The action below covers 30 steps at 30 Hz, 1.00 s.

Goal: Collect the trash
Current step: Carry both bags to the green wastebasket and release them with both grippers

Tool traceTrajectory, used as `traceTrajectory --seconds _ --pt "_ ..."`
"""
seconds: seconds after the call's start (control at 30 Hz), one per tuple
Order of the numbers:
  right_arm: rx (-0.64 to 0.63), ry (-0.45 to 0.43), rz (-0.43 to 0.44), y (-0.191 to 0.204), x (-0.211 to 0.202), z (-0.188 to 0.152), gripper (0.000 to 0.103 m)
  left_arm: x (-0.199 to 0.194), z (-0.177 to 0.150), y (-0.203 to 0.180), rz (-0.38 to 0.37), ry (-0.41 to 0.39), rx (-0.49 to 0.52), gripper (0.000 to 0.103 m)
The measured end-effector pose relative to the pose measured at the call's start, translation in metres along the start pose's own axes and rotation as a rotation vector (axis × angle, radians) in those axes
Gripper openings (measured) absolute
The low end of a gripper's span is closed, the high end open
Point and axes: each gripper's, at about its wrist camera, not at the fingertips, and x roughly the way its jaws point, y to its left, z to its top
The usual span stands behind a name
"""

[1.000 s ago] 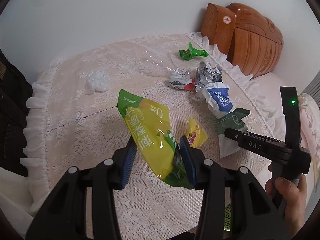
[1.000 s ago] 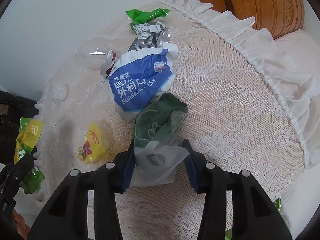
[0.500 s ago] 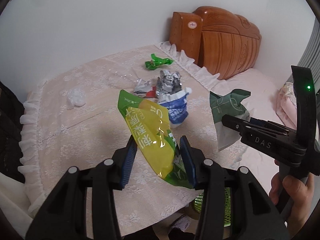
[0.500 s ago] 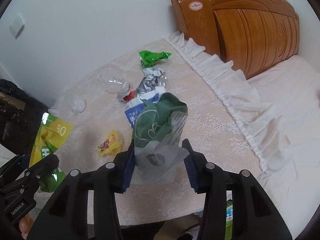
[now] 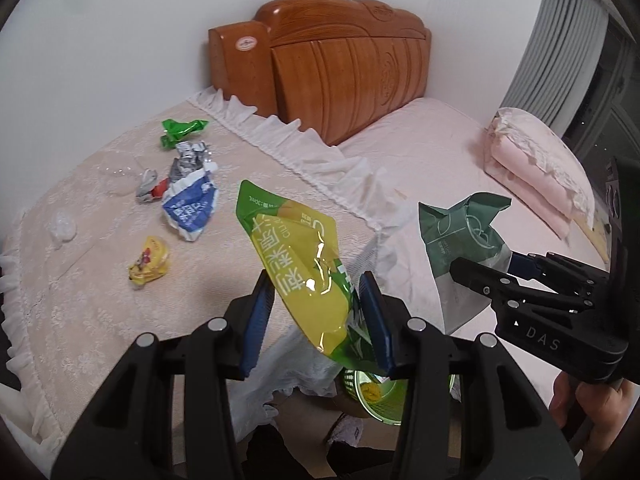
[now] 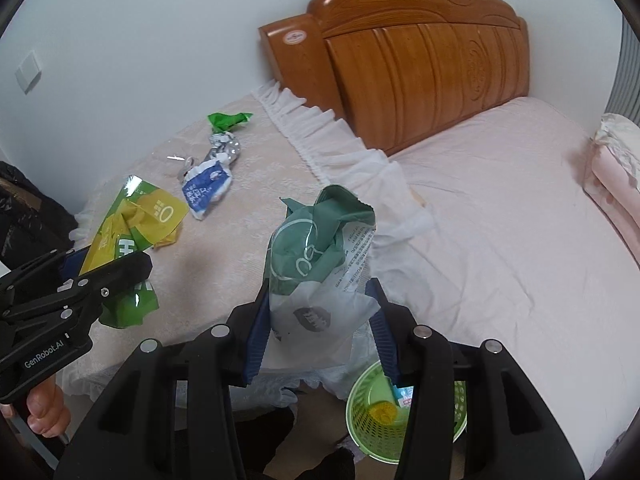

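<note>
trash is lifted off the table now: my left gripper clamps the yellow pouch, my right gripper the green bag; basket waits at 5 o'clock.

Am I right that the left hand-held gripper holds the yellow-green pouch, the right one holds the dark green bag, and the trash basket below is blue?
Not quite: the trash basket is green, as the right wrist view shows. The rest stands: the left hand-held gripper holds the yellow-green pouch, and the right hand-held gripper holds the dark green bag.
</note>
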Motion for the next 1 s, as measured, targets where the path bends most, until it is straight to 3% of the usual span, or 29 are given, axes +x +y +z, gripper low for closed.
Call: traceTrajectory --seconds 0.47,1.0 --pt "0.106 -0.006 -0.071 -0.073 -0.028 -0.049 0.047 0.025 -0.025 -0.084 -0.081 0.086 0.127 0.043" --pt "0.271 0.136 -0.206 -0.156 -0.022 -0.135 0.048 0.17 -0.119 -0.166 -0.163 0.389 0.221 0.043"
